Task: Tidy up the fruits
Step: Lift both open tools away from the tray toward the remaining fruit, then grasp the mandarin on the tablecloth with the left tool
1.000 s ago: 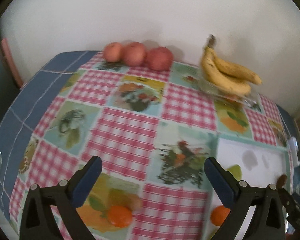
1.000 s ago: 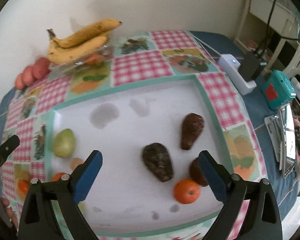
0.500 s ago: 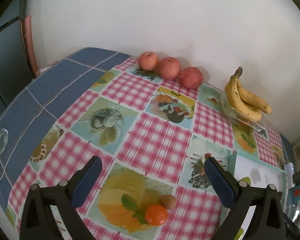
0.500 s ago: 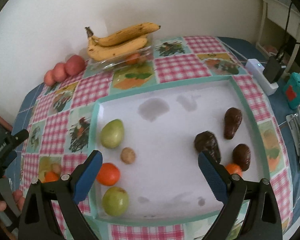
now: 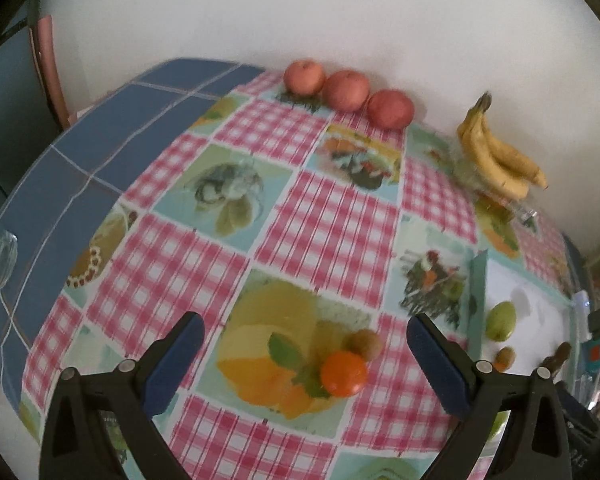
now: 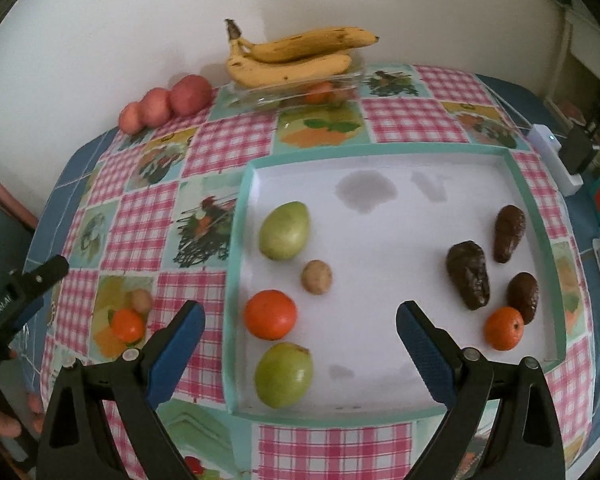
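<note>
Left hand-held gripper [image 5: 304, 344] is hovering released, jaws wide, over a tangerine [image 5: 344, 373] touching a small brown fruit [image 5: 365, 344] on the desk [image 5: 332, 220], just outside the tray [image 6: 236, 280]. Right hand-held gripper [image 6: 300, 330] is hanging released above the tray, which is holding pears [image 6: 285, 231], tangerines and dark avocados [image 6: 468, 275].

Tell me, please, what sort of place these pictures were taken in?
Most likely a home kitchen or dining corner. A table against a plain wall wears a checked tablecloth printed with fruit; bananas lie on a glass dish, apples line the wall, and a tray holds loose fruit.
</note>
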The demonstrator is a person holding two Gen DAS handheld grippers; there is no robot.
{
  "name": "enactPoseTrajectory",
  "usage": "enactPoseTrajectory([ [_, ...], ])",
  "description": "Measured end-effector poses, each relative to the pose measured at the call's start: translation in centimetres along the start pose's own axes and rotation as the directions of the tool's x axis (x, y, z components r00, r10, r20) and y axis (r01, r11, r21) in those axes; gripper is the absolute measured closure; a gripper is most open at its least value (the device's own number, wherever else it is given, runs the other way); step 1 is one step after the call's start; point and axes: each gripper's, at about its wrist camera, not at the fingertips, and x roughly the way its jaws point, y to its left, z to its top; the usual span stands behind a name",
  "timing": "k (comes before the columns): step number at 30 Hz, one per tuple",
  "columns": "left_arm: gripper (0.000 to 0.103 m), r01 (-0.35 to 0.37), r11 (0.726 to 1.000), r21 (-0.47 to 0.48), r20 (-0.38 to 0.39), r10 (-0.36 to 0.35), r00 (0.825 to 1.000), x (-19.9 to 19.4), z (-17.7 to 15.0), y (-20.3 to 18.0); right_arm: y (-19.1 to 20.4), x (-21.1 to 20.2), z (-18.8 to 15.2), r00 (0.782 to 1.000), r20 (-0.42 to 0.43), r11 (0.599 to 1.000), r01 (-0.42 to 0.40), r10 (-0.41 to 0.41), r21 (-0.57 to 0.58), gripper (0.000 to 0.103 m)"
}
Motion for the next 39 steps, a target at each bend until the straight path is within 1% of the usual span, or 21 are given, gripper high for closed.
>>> enactPoseTrajectory([
  [2,0.006,-0.001,1.000,0.005,-0.037,0.001,0.999,0.9,-0.4,0.0,0.2,0.4,-0.1,1.000,-0.021,1.000,0.012,-0.012,-0.005,0.006],
  [5,0.017,-0.004,1.000,0.024,-0.107,0.007,0.994,2.6,-1.3,-0.2,0.1,1.3,-0.3,0.998,-0.059,1.000,0.028,-0.028,-0.002,0.006],
  [8,0.020,-0.007,0.999,0.031,-0.154,0.012,0.988,3.8,-2.0,-0.2,0.0,1.8,-0.4,0.996,-0.077,0.999,0.032,-0.032,0.005,0.006],
  [13,0.023,0.025,1.000,0.018,-0.170,-0.021,0.985,4.0,-2.4,-0.3,0.0,2.7,-0.7,0.993,-0.107,0.999,0.047,-0.046,0.003,0.006],
  [15,0.031,0.039,0.999,0.030,-0.178,-0.033,0.983,4.1,-2.5,-0.7,0.0,2.7,-0.7,0.993,-0.108,0.999,0.048,-0.048,0.002,0.006],
  [19,0.038,0.082,0.996,0.028,-0.208,-0.074,0.975,4.6,-2.6,-1.0,0.1,2.6,-0.6,0.993,-0.105,0.999,0.048,-0.048,0.002,0.006],
  [23,0.050,0.097,0.995,0.036,-0.242,-0.085,0.966,5.4,-2.9,-1.3,0.2,2.9,-0.6,0.992,-0.114,0.998,0.059,-0.059,-0.002,0.006],
  [25,0.051,0.098,0.994,0.046,-0.242,-0.084,0.967,5.6,-3.0,-1.6,0.2,2.9,-0.7,0.991,-0.118,0.998,0.063,-0.063,-0.005,0.006],
  [27,0.062,0.119,0.992,0.050,-0.251,-0.103,0.963,5.7,-3.0,-1.8,0.2,2.9,-0.7,0.991,-0.117,0.998,0.065,-0.066,-0.009,0.006],
  [29,0.065,0.119,0.991,0.056,-0.252,-0.101,0.962,5.7,-3.1,-1.9,0.2,2.9,-0.7,0.991,-0.115,0.998,0.068,-0.069,-0.011,0.006],
  [35,0.066,0.146,0.988,0.053,-0.258,-0.128,0.958,5.8,-3.2,-2.1,0.2,3.0,-0.7,0.990,-0.121,0.997,0.075,-0.076,-0.018,0.006],
  [37,0.066,0.154,0.988,0.033,-0.259,-0.140,0.956,5.8,-3.1,-1.9,0.2,3.0,-0.7,0.990,-0.121,0.997,0.076,-0.078,-0.019,0.006],
  [39,0.066,0.171,0.985,-0.005,-0.258,-0.167,0.952,5.8,-2.9,-1.4,0.3,3.0,-0.7,0.989,-0.120,0.997,0.080,-0.082,-0.021,0.006],
])
